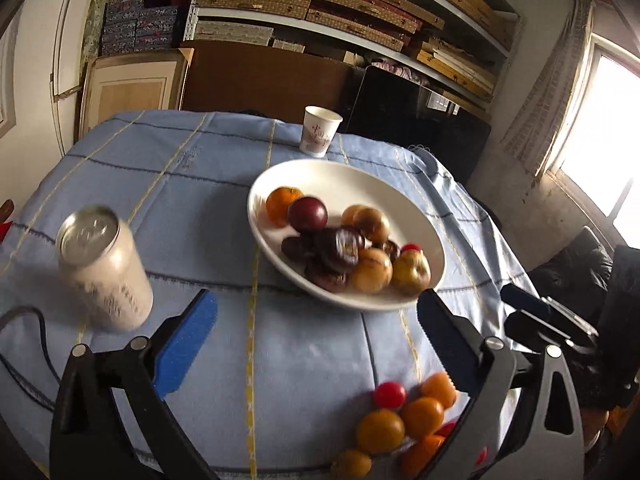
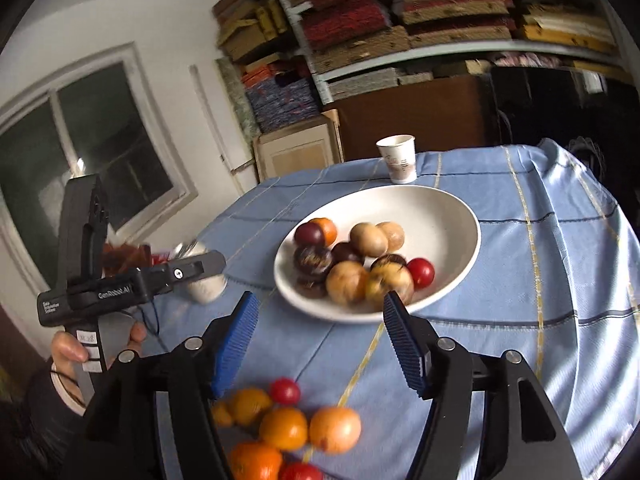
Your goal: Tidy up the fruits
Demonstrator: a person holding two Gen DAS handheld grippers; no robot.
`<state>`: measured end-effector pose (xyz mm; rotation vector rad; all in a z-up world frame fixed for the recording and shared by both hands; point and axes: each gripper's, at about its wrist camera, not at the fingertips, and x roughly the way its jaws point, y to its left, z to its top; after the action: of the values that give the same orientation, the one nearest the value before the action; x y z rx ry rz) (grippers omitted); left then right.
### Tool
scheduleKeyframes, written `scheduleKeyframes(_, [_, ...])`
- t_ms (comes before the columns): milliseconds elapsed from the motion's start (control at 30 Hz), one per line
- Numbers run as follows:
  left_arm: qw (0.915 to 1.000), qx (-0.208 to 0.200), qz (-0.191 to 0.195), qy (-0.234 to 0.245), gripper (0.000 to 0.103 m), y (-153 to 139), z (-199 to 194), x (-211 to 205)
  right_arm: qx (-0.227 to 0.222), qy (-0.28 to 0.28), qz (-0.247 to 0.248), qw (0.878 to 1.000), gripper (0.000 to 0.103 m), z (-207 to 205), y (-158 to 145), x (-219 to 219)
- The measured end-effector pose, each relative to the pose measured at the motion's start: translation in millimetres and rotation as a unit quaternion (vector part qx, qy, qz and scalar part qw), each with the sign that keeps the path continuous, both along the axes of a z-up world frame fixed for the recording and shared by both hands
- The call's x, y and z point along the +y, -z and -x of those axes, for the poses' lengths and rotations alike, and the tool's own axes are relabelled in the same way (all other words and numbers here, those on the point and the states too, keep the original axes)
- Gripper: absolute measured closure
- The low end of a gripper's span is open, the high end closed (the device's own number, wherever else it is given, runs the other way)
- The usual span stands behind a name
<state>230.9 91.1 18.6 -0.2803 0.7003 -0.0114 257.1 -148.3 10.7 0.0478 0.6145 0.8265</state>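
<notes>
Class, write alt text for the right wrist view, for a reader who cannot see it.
An open right gripper hovers over a blue checked tablecloth, above loose oranges and small red fruits near the table's front edge. Beyond it, a white bowl holds mixed fruit, with a paper cup behind. At left, a hand holds the left gripper's body in front of a pale can.

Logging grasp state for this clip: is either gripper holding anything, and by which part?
Nothing is held. The left gripper and right gripper both stand open and empty above the blue checked tablecloth.
</notes>
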Motion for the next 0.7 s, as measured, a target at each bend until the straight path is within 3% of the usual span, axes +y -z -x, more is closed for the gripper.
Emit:
scheduleKeyframes(100, [0.9998,0.006,-0.016,-0.004,0.005,22,23,-6,-0.035,-0.023,0.05,0.998,0.037,25,6,11])
scheduleKeyframes(200, [0.999,0.019,-0.04,0.009,0.005,33,36,-16,-0.037,-0.041,0.078,0.995,0.037,39,9,16])
scheduleKeyframes(300, [0.9984,0.025,-0.048,0.013,0.005,36,44,-19,-0.013,-0.044,0.094,0.995,0.039,44,14,10])
scheduleKeyframes(400, [0.9984,0.03,-0.047,0.008,0.005,35,48,-16,0.017,-0.049,0.101,0.994,0.05,45,23,-3])
scheduleKeyframes(567, [0.9986,0.04,-0.035,0.005,0.005,36,50,-12,0.067,-0.101,0.132,0.984,0.051,55,41,-11])
scheduleKeyframes(700, [0.9981,0.048,-0.038,0.006,0.005,37,50,-13,0.075,-0.112,0.147,0.98,0.051,63,48,-11])
